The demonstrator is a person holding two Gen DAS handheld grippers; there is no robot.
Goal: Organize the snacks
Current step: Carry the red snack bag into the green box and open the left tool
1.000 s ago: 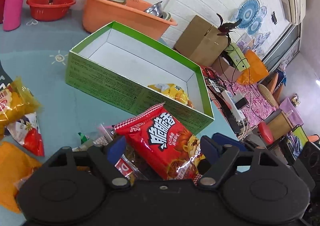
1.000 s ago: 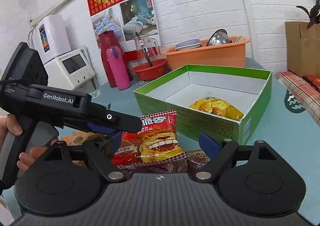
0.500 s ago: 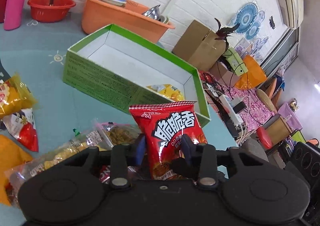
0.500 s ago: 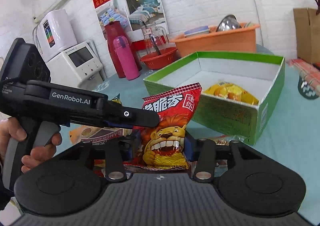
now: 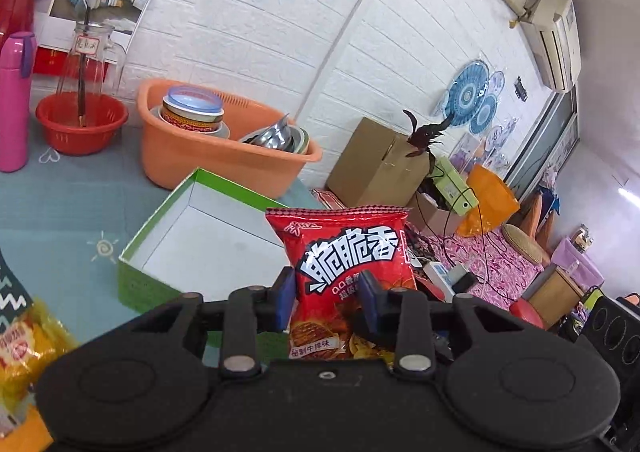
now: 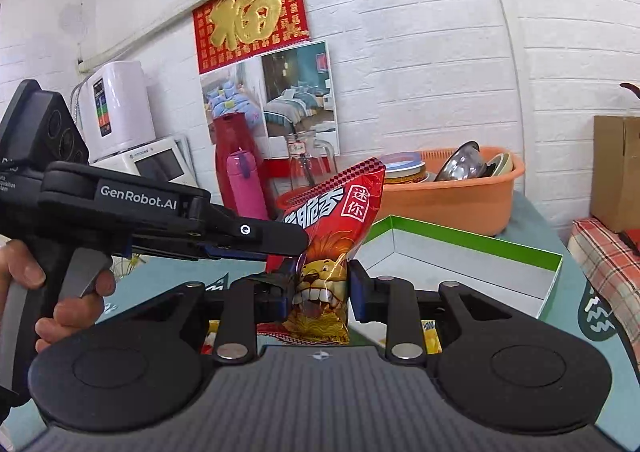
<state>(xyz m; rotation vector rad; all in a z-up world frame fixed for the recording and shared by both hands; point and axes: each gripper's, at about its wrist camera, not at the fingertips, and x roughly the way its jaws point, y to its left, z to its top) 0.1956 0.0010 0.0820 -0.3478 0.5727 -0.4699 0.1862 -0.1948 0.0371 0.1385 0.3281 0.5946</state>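
My left gripper point(image 5: 326, 298) is shut on a red snack packet point(image 5: 348, 252) with white lettering and holds it upright above the near edge of the open green box point(image 5: 160, 236). My right gripper point(image 6: 322, 292) is shut on a red snack packet with a lion face point(image 6: 328, 260), also lifted, in front of the same green box point(image 6: 552, 272). The left gripper also shows in the right wrist view point(image 6: 280, 238), its fingers touching the lion packet's left side. A yellow snack packet point(image 5: 28, 336) lies on the table at the left.
An orange tub of dishes point(image 5: 224, 155) stands behind the box, with a red bowl point(image 5: 80, 127) and a pink bottle point(image 5: 14, 103) to its left. A cardboard box point(image 5: 376, 167) sits off the table's right edge. The table has a teal cloth point(image 5: 60, 207).
Both grippers closed on red packets and lifted them up from the table. The views have risen and tilted toward the wall, so the box now sits lower in the frame.
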